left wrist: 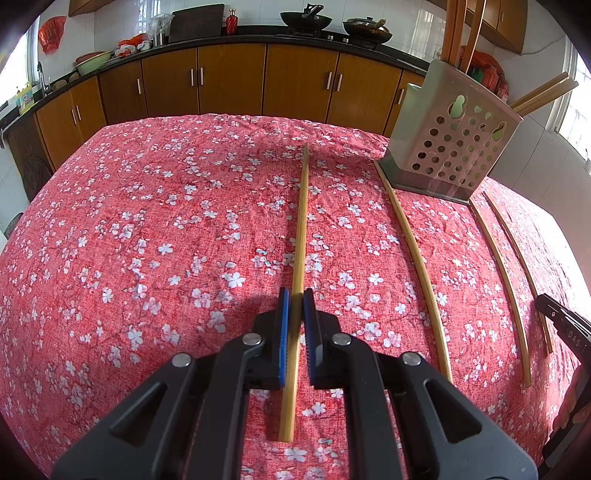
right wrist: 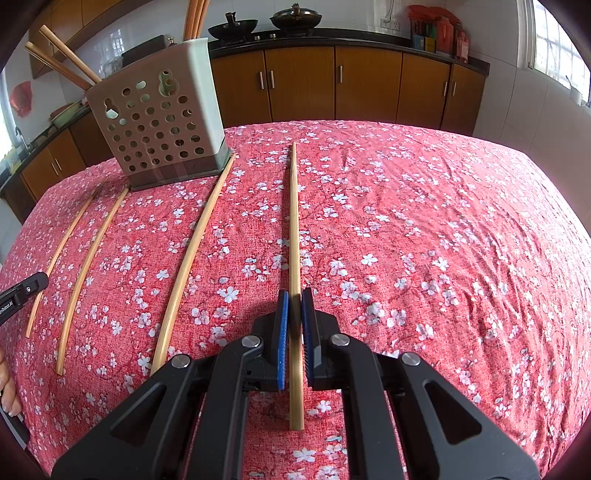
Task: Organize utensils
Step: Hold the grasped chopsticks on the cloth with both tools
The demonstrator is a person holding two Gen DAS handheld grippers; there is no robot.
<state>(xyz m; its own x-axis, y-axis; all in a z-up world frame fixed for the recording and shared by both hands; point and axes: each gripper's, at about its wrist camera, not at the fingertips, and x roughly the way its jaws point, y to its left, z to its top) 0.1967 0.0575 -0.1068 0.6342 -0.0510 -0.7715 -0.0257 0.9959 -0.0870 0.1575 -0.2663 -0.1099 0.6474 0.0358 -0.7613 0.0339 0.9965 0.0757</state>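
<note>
In the left wrist view my left gripper point(left wrist: 296, 295) is shut on a bamboo chopstick point(left wrist: 301, 229) that lies along the red floral tablecloth point(left wrist: 147, 221). In the right wrist view my right gripper point(right wrist: 294, 293) is shut on another bamboo chopstick point(right wrist: 294, 229) the same way. A perforated utensil holder point(left wrist: 454, 136) with several chopsticks standing in it sits at the far right of the left view and also shows at the far left of the right wrist view point(right wrist: 159, 122). Three loose chopsticks point(left wrist: 421, 266) lie in front of the holder, between the two grippers.
Wooden kitchen cabinets point(left wrist: 229, 77) with a dark countertop run behind the table, with woks point(left wrist: 306, 18) on the stove. The other gripper shows at the edge of each view: right gripper point(left wrist: 561, 321) and left gripper point(right wrist: 22, 291).
</note>
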